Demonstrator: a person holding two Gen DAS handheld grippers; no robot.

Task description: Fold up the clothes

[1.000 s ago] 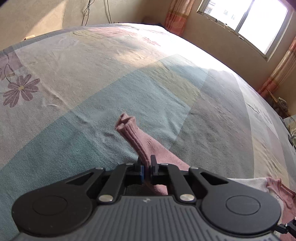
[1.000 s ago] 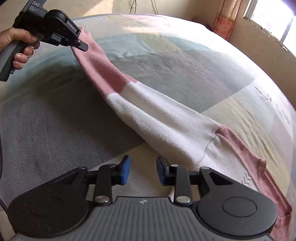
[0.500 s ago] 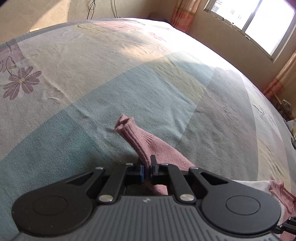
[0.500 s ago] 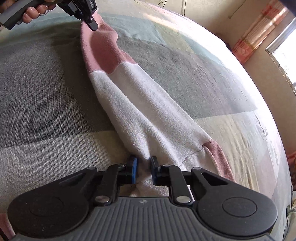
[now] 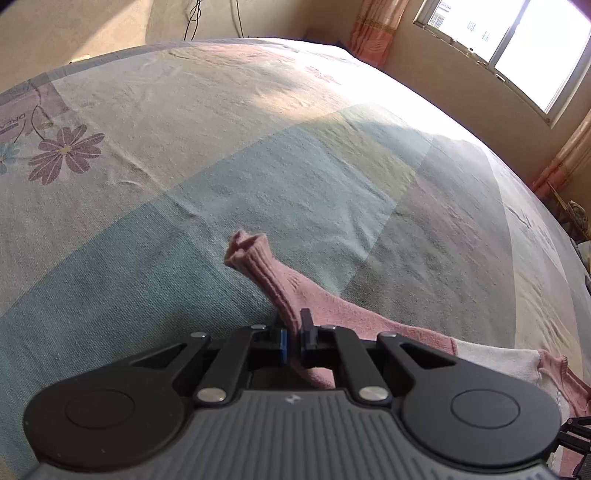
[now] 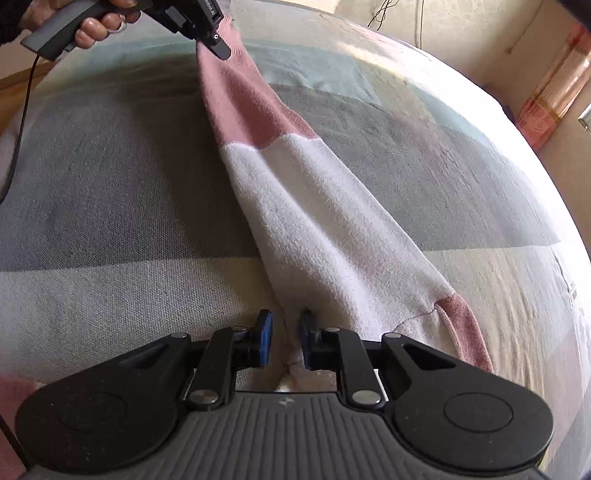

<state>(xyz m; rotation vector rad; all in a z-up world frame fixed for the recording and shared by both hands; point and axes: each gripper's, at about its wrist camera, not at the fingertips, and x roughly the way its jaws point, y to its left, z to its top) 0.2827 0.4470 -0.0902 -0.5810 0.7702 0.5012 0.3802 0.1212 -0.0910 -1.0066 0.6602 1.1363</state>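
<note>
**Pink-and-white sweater stretched between two claws over the bed**

The left claw (image 5: 291,338) is clenched tight on the ribbed pink cuff (image 5: 255,254) of a sleeve; the fingers meet on the knit with no gap to see, and the cuff end pokes out ahead of them, its opening flared and lifted clear of the bedspread (image 5: 184,221). Seen from the other side, a hand (image 6: 99,26) grips the handle of that same claw (image 6: 212,42) at the far upper left, the pink fabric hanging from its tips.

From there the sweater (image 6: 314,221) runs taut and sloping down across the bed: a pink band first, then a broad white stretch, then a pink edge near a seam at the lower right.

The right claw (image 6: 286,332) is only partly closed. Its blue-padded fingers (image 6: 265,332) stand a narrow way apart, with a bunched fold of the white fabric sitting between them. Whether the pads actually press the cloth I cannot tell; a sliver of space shows beside the left pad.

The bedspread is patchwork in grey, teal and cream, with a purple flower print (image 5: 66,153) toward the left. Sun comes in from a window (image 5: 517,44) flanked by pink curtains (image 5: 373,29).
</note>
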